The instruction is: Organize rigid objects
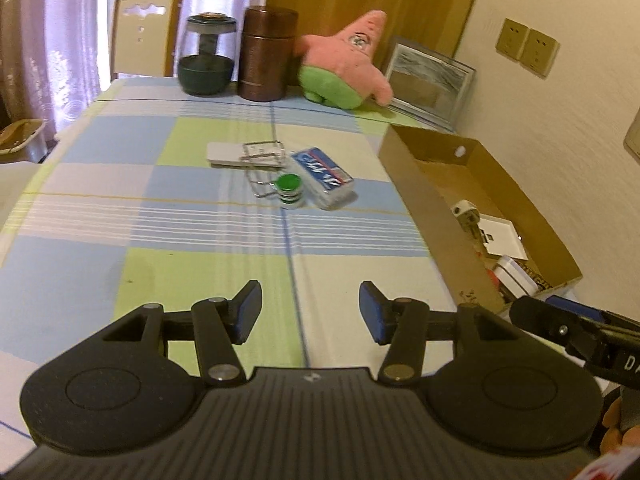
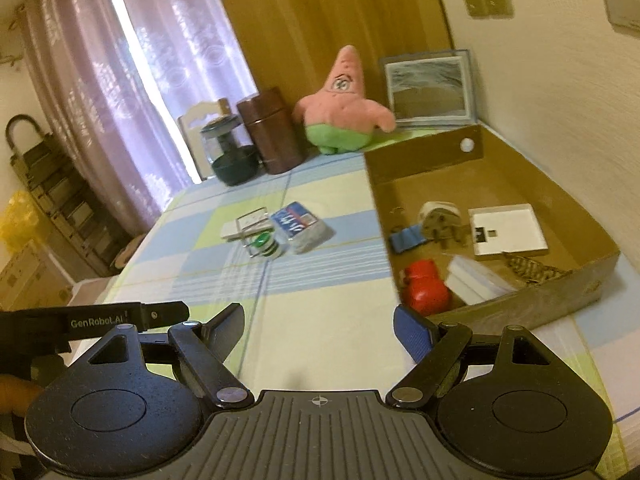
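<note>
Two hand-held grippers hover above a table spread with a blue, green and cream checked tablecloth (image 1: 100,208), both tipped down toward a small cluster of loose items near the cloth's middle. The left gripper (image 1: 310,312) has its blue-padded jaws partly apart with only cloth between them; the right gripper (image 2: 318,330) stands wider, also with nothing between its pads.

The cluster: a green-capped round container (image 1: 291,191) (striped green and white down its side), touching a blue-and-white wrapped packet (image 1: 322,178) on its right, with a bent wire rack (image 1: 262,156) just behind it and a flat white card (image 1: 222,153) partly under the rack. All four lie well ahead of both grippers.

Along the table's right edge sits an open cardboard box (image 2: 472,148) already holding a red object (image 2: 425,288), a blue clip (image 2: 406,238), a grey plug (image 2: 440,224), a white square board (image 2: 508,230) and a white case (image 2: 476,280); a patterned strap or cord, too blurred to name surely, lies at the box's near right corner.

At the table's far end stand a dark glass jar (image 1: 207,56), a brown cylindrical canister (image 1: 267,54), a pink star-shaped plush toy (image 1: 346,62) and a framed picture (image 1: 430,80) leaning on the wall. A cream chair (image 1: 142,36) sits behind, before lilac curtains (image 1: 52,32).
</note>
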Action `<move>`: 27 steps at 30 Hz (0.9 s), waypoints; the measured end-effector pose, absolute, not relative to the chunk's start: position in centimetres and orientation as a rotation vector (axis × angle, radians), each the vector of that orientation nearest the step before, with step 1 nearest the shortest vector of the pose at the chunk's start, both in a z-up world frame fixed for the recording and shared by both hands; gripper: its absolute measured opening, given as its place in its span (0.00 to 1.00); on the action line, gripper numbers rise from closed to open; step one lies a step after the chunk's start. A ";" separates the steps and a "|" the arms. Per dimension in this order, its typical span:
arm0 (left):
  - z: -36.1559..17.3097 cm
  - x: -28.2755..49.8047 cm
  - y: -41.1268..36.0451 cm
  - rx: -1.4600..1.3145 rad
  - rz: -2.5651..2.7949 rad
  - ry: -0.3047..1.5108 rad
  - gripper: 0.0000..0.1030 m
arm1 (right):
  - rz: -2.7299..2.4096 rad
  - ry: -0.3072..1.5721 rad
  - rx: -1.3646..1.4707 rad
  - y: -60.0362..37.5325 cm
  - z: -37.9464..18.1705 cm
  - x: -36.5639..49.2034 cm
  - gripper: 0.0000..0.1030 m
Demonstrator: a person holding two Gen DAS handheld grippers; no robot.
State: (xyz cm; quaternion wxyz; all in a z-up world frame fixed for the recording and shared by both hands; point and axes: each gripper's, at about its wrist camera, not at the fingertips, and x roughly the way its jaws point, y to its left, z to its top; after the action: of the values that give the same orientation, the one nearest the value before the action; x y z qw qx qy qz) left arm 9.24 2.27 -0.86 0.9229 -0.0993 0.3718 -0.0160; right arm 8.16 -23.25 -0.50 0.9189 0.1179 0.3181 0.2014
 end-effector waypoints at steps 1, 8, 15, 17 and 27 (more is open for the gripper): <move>-0.7 9.0 2.6 -0.206 -0.025 0.761 0.47 | 0.421 0.653 0.235 -22.9 -0.4 8.1 0.77; -0.3 8.5 4.3 -0.210 -0.002 0.747 0.48 | 0.448 0.653 0.206 -21.4 -0.2 8.1 0.77; -0.4 9.1 5.3 -0.199 0.003 0.747 0.49 | 0.468 0.649 0.172 -20.2 -0.3 8.8 0.77; -0.5 9.4 5.5 -0.191 0.003 0.751 0.50 | 0.474 0.649 0.160 -19.8 -0.4 9.2 0.77; -2.3 12.3 6.8 -0.164 -0.004 0.772 0.56 | 0.499 0.646 0.074 -17.1 -1.3 12.7 0.77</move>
State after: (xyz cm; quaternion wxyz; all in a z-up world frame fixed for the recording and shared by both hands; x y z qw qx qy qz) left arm 12.26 6.78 -2.35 0.9230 -0.0800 0.3763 -0.0019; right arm 12.67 -17.09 -1.27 0.9171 0.0361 0.3142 0.2427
